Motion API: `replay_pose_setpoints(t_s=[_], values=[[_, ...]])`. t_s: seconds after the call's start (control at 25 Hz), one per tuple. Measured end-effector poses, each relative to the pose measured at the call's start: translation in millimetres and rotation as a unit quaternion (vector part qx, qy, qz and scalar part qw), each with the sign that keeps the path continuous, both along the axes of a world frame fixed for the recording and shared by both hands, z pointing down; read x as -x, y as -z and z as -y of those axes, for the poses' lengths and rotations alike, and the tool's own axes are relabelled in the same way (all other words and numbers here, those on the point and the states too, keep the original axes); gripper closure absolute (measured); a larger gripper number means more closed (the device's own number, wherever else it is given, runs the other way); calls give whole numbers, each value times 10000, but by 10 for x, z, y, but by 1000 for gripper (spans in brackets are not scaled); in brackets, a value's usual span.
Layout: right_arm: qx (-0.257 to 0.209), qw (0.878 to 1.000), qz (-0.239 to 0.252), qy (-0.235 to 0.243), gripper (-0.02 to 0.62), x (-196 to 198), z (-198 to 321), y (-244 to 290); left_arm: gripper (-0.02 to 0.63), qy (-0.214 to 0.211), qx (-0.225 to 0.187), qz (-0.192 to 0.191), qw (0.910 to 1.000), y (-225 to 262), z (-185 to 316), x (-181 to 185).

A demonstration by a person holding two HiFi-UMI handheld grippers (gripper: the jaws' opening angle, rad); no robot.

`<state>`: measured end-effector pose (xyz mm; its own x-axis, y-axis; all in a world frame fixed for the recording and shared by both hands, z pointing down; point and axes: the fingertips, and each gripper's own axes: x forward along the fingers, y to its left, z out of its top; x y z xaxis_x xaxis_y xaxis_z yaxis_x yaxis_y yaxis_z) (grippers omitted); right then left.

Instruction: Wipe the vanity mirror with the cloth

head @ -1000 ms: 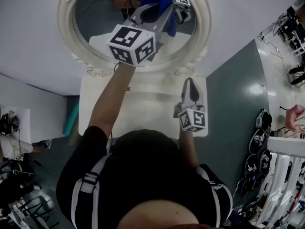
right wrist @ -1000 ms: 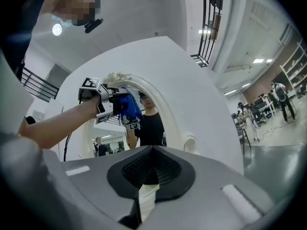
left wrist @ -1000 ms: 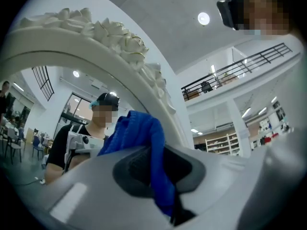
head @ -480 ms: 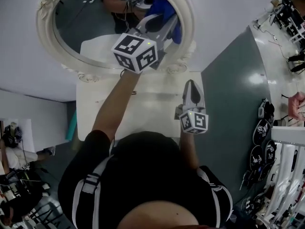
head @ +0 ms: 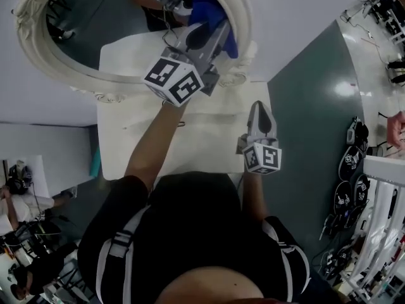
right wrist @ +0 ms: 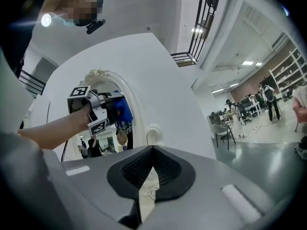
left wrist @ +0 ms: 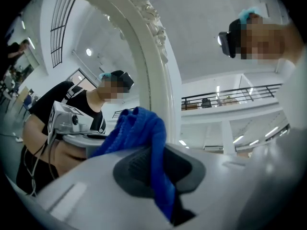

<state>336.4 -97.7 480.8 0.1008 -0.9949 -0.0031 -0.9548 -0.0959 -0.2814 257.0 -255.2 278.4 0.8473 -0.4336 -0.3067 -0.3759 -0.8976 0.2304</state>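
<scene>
The oval vanity mirror (head: pixel 95 27) with its ornate white frame (head: pixel 60 73) stands at the back of the white vanity table (head: pixel 202 145). My left gripper (head: pixel 212 33) is shut on the blue cloth (head: pixel 209 8) and holds it against the mirror's right side, by the frame. In the left gripper view the cloth (left wrist: pixel 139 128) bunches up out of the shut left gripper (left wrist: pixel 151 150), beside the frame (left wrist: pixel 156 75). My right gripper (head: pixel 258 109) hovers low over the table's right part, shut on nothing. The right gripper view shows the right gripper (right wrist: pixel 153 152) facing the mirror (right wrist: pixel 112 123).
A white wall (head: pixel 304 5) backs the mirror. Grey-green floor (head: pixel 310 106) runs along the table's right side, with white racks of dark items (head: pixel 357 189) beyond. Other people and equipment (head: pixel 19 189) are at the far left.
The left gripper with the cloth has slid from the mirror's middle to its right edge by the frame. The head view has swung, so the mirror sits further left. The right gripper stays put.
</scene>
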Motion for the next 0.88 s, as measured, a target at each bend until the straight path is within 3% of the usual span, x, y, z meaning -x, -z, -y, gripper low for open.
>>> replay_pose_setpoints(t_s=[0.2, 0.48, 0.68, 0.88], values=[[-25, 9999, -138, 56, 595, 60, 50, 77, 568, -165, 68, 14, 9998, -5, -31, 57], [-170, 9987, -351, 333, 595, 407, 187, 351, 568, 99, -65, -20, 9999, 169, -162, 466], [-245, 9960, -500, 697, 595, 791, 368, 537, 568, 424, -78, -84, 9990, 274, -198, 978], [-267, 9919, -586, 1096, 595, 1410, 705, 522, 568, 841, 2, -181, 9963, 163, -8, 1779]])
